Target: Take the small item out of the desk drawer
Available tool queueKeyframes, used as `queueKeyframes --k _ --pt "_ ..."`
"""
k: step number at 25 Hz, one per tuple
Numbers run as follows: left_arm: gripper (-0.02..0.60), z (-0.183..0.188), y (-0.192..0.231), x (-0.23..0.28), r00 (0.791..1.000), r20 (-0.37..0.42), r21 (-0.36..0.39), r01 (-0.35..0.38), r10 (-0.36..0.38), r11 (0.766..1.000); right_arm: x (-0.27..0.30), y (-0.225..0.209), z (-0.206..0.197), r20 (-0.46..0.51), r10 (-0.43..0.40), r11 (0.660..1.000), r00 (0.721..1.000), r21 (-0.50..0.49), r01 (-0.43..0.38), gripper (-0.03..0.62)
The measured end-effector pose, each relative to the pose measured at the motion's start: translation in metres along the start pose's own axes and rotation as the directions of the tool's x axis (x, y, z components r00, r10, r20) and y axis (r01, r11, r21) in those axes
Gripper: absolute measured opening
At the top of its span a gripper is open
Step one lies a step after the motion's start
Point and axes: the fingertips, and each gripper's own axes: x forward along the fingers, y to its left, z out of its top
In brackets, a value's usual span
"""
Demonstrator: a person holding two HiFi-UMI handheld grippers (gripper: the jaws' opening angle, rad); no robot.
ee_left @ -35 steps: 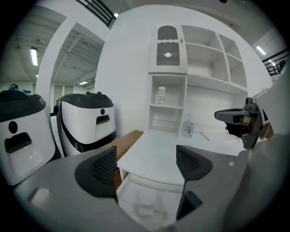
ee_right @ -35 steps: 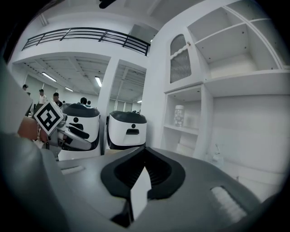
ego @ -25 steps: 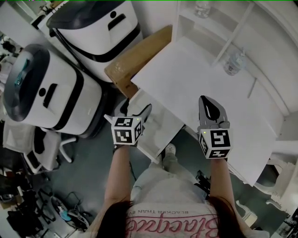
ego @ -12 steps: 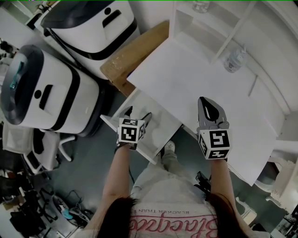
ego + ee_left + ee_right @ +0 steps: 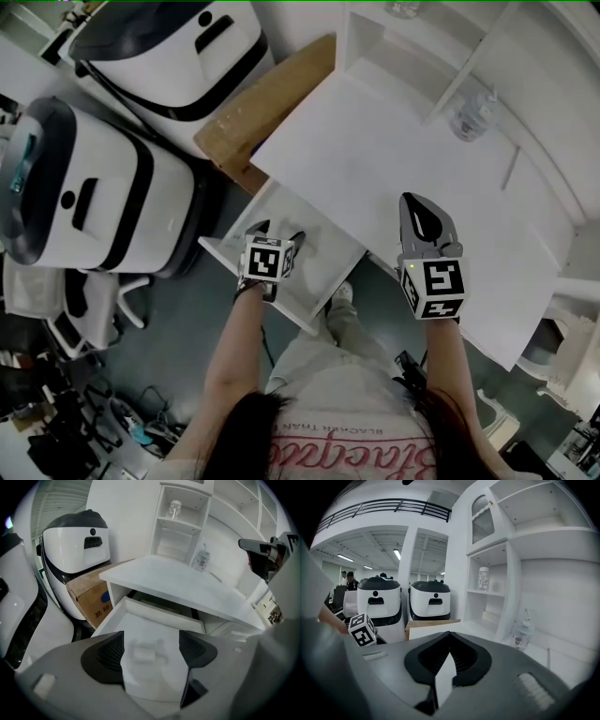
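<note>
Two white machines (image 5: 84, 187) stand at the far left, with a cardboard box (image 5: 253, 112) wedged between them and the table's (image 5: 375, 141) left edge. Nothing blocks the open drawer (image 5: 328, 261), which juts out from under the table's near left corner. The left hand-held gripper (image 5: 278, 232) tilts down into it. Its jaws are wide and have just been closing a little. The small item (image 5: 143, 652), a pale block, lies on the drawer floor between them, untouched by either pad. Its long axis runs across the gap, from jaw to jaw. Further right, the right hand-held gripper (image 5: 417, 202) hangs over the tabletop near the near edge, jaws together and empty. A bottle (image 5: 469, 117) stands by the shelf (image 5: 525, 84) along the far edge.
</note>
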Motion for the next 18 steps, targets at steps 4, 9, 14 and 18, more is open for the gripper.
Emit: queueKeyframes --k 4,9,14,18 --pt "0.387 -0.014 0.0 0.017 0.998 -0.057 -0.014 0.021 -0.021 1.0 0.006 0.001 -0.002 -0.009 -0.003 1.0 1.0 0.011 0.003 0.002" --pt "0.387 -0.031 -0.001 0.035 0.992 -0.121 -0.019 0.041 -0.043 0.999 0.011 0.004 -0.006 -0.019 -0.005 1.0 1.0 0.013 0.005 0.002" --pt "0.387 -0.045 -0.004 0.052 0.984 -0.169 -0.019 0.055 -0.057 0.998 0.014 0.004 -0.013 -0.035 -0.001 1.0 0.999 0.026 0.002 0.002" --pt "0.387 -0.058 -0.004 0.063 0.976 -0.212 -0.018 0.05 -0.053 0.999 0.016 0.003 -0.02 -0.05 -0.003 0.999 0.999 0.041 0.005 0.002"
